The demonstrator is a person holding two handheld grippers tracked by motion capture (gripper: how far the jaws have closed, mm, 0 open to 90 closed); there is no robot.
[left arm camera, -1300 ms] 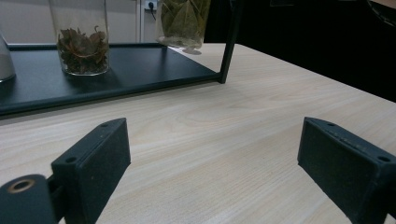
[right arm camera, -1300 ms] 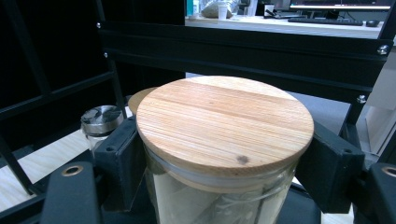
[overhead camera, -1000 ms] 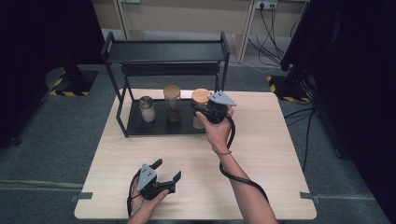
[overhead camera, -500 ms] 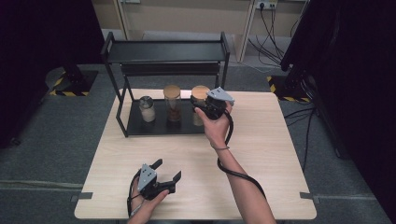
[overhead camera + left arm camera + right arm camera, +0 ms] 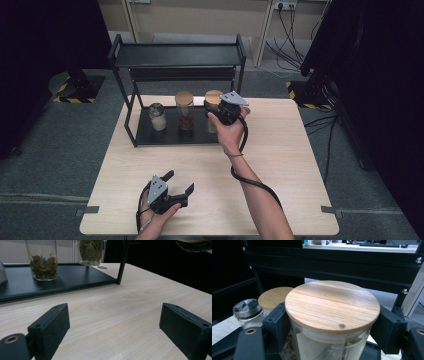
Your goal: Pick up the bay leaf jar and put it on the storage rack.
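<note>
No readable text

I find no legible words, labels, brands or numbers on anything in my camera views.

**Right gripper at the rack's end jar**

On the black rack (image 5: 150, 136), the right gripper (image 5: 218, 111) clasps the wood-lidded jar (image 5: 213, 97) at its right end. Two more jars (image 5: 184, 111) stand left. The left gripper (image 5: 179, 184), jaws apart, rests well in front of the rack.

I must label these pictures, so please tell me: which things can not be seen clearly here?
- Held jar: base cut off by the right gripper view's bottom edge; right gripper hides its side in the high view.
- Metal-lidded jar: contents too small in the high view.
- Left gripper: body below the frame.
</note>
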